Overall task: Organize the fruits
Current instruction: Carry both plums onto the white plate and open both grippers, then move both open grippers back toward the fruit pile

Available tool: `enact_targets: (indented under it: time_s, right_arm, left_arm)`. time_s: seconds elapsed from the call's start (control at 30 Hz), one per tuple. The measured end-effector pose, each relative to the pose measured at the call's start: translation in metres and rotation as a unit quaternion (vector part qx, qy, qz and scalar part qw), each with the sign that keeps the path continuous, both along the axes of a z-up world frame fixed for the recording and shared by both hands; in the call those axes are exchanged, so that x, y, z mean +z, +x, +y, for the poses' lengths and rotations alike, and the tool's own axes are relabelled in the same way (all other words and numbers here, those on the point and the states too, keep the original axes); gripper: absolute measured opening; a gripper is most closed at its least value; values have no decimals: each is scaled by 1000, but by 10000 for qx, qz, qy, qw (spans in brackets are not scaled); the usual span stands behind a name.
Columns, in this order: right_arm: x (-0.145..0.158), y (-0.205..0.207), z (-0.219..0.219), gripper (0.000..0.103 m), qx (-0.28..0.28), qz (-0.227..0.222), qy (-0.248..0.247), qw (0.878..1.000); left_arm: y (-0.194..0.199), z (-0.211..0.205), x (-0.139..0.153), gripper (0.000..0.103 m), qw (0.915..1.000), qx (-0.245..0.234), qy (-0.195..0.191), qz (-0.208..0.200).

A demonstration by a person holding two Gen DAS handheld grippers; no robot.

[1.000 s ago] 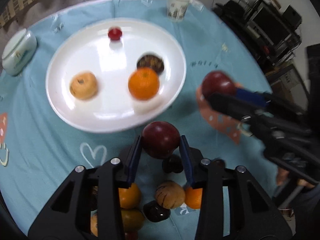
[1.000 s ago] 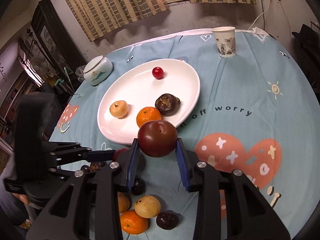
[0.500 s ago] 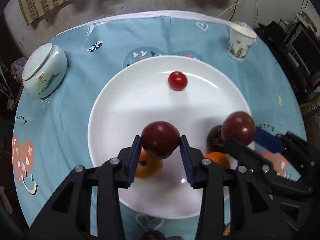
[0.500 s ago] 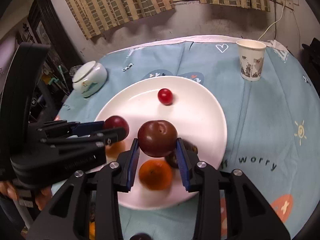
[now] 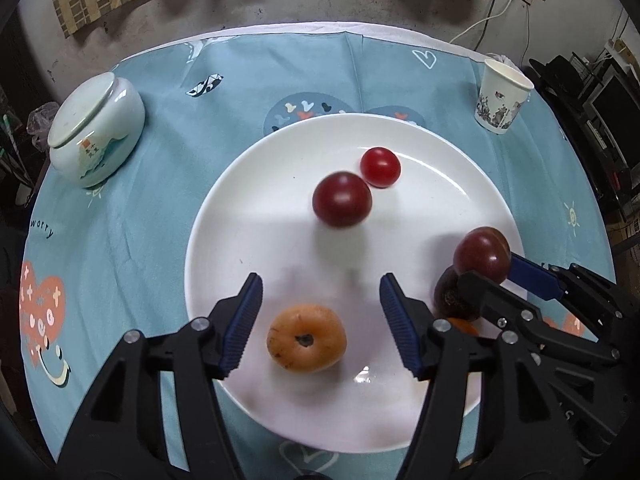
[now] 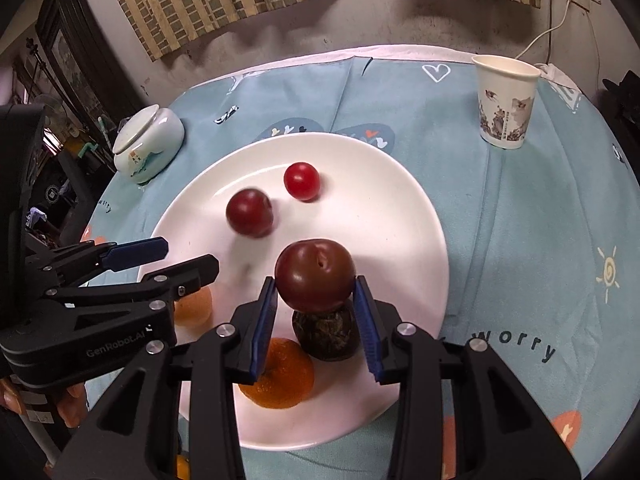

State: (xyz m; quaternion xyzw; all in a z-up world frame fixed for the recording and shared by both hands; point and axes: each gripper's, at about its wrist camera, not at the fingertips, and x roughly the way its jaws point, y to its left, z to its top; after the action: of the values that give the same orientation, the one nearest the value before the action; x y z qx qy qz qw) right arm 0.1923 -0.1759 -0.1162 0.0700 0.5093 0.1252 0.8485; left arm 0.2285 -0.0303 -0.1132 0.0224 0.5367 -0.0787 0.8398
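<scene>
The white plate (image 5: 240,220) (image 6: 400,220) carries a cherry tomato (image 5: 380,167) (image 6: 301,181), a tan-orange fruit (image 5: 306,338), a dark wrinkled fruit (image 6: 324,332) and an orange (image 6: 280,376). A dark red plum (image 5: 342,199) (image 6: 249,213) lies free on the plate, blurred, beside the tomato. My left gripper (image 5: 320,284) (image 6: 186,256) hangs over the plate with its jaws opening and nothing between them. My right gripper (image 6: 316,284) (image 5: 490,272) holds a second plum (image 6: 315,275) above the wrinkled fruit. Its jaws are easing open, but the pads still touch the plum.
A paper cup (image 5: 502,96) (image 6: 506,104) stands at the far right on the blue tablecloth. A lidded ceramic jar (image 5: 94,128) (image 6: 148,142) sits far left. The table's round edge and a wall lie behind. A person's fingers (image 6: 68,404) hold the left gripper.
Both grippers came in over the plate from the fruit pile. The left gripper then opened and let its plum go onto the plate near the tomato. The right gripper keeps its plum.
</scene>
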Motion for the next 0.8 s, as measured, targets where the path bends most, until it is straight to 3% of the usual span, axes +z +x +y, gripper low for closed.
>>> enact_targets:
  time_s: [0.07, 0.17, 0.2, 0.33, 0.5, 0.57, 0.63, 0.8]
  right_arm:
    - [7, -3, -1, 40, -66, -81, -48, 9999]
    - [24, -11, -6, 82, -303, -410, -24, 9987]
    - [31, -13, -8, 87, -341, -517, 18, 9981]
    - [51, -29, -15, 87, -366, -562, 146, 9976]
    - [57, -88, -22, 87, -98, -682, -349, 9970]
    - [51, -129, -32, 87, -121, -642, -219, 9976]
    - [42, -163, -36, 87, -138, -572, -172, 9981]
    - [5, -252, -46, 87, -176, -62, -208, 9996]
  left_arm:
    - [-5, 3, 9, 64, 10000, 25, -35, -54]
    - [-16, 11, 27, 66, 9997, 147, -115, -187]
    - [-20, 14, 33, 66, 9995, 169, -159, -215]
    - [-46, 30, 58, 67, 9985, 195, -214, -457]
    - [-99, 55, 72, 75, 9972, 86, -156, -721]
    - [-127, 66, 70, 83, 9967, 20, -115, -802]
    - [-158, 76, 62, 84, 9964, -78, -45, -842]
    - [-216, 106, 23, 84, 9993, -59, 84, -353]
